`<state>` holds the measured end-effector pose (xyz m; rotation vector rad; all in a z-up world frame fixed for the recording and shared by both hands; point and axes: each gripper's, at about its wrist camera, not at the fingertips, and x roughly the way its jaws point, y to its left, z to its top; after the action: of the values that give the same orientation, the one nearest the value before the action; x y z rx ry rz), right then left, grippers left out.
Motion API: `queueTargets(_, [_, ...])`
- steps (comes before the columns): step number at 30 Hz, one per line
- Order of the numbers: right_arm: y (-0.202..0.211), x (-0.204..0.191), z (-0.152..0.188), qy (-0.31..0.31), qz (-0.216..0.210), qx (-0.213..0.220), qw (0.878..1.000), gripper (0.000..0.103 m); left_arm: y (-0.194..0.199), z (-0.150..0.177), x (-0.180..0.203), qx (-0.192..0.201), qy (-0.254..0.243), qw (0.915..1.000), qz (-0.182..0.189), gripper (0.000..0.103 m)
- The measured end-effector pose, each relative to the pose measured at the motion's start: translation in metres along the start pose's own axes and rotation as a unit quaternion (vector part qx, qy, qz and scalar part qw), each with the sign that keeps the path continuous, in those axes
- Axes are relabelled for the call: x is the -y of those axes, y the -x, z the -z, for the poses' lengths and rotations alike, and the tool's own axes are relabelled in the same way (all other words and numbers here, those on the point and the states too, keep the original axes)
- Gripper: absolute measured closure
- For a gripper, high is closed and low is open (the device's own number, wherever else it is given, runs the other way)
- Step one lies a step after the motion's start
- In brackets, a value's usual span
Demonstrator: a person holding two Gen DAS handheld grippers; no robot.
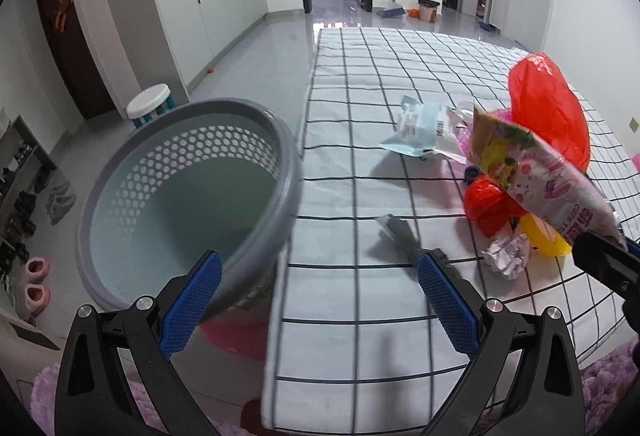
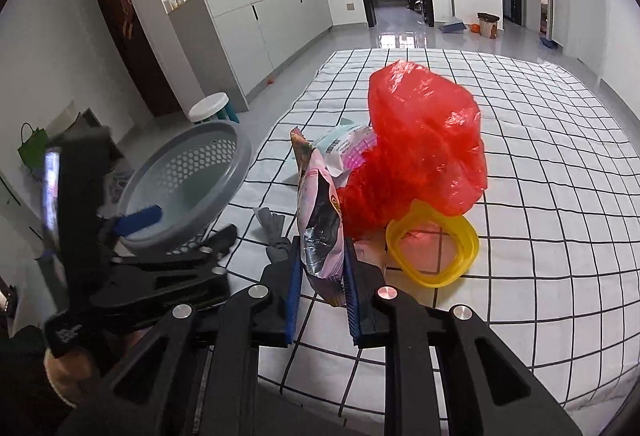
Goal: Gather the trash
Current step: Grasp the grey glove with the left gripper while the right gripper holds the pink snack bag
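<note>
The round grey perforated plastic laundry basket [image 1: 188,196] stands tilted just beside the left edge of the white bed sheet with a black grid [image 1: 360,172], its wide mouth unblocked and open to the room, and the stretch of sheet between it and the litter holds only a small crumpled grey wrapper [image 1: 394,232]. To the right the way is crowded: a puffed red plastic bag [image 2: 424,140], a flattened yellow plastic ring [image 2: 434,250], a pale blue and white packet [image 1: 424,130] and a crumpled white paper ball [image 1: 508,254] lie close together. Beyond that heap the far part of the sheet is bare.
</note>
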<state>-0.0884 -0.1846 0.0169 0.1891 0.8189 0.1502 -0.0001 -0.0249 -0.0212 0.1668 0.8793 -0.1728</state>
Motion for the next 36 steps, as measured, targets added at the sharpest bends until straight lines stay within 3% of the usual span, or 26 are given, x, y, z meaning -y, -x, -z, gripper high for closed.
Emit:
queueTargets(13, [0.013, 0.014, 0.005, -0.012, -0.015, 0.007, 1.000, 0.084, -0.017, 0.000, 0.027, -0.023, 0.004, 0.9993, 0.029, 0.006])
queueTargets(24, [0.016, 0.019, 0.006, -0.020, -0.028, 0.009, 0.999, 0.084, -0.034, 0.000, 0.035, -0.040, 0.001, 0.9989, 0.023, 0.006])
queueTargets(36, [0.019, 0.026, 0.009, -0.027, -0.029, 0.014, 0.999, 0.084, -0.035, -0.014, 0.048, -0.028, 0.009, 0.9994, 0.018, 0.006])
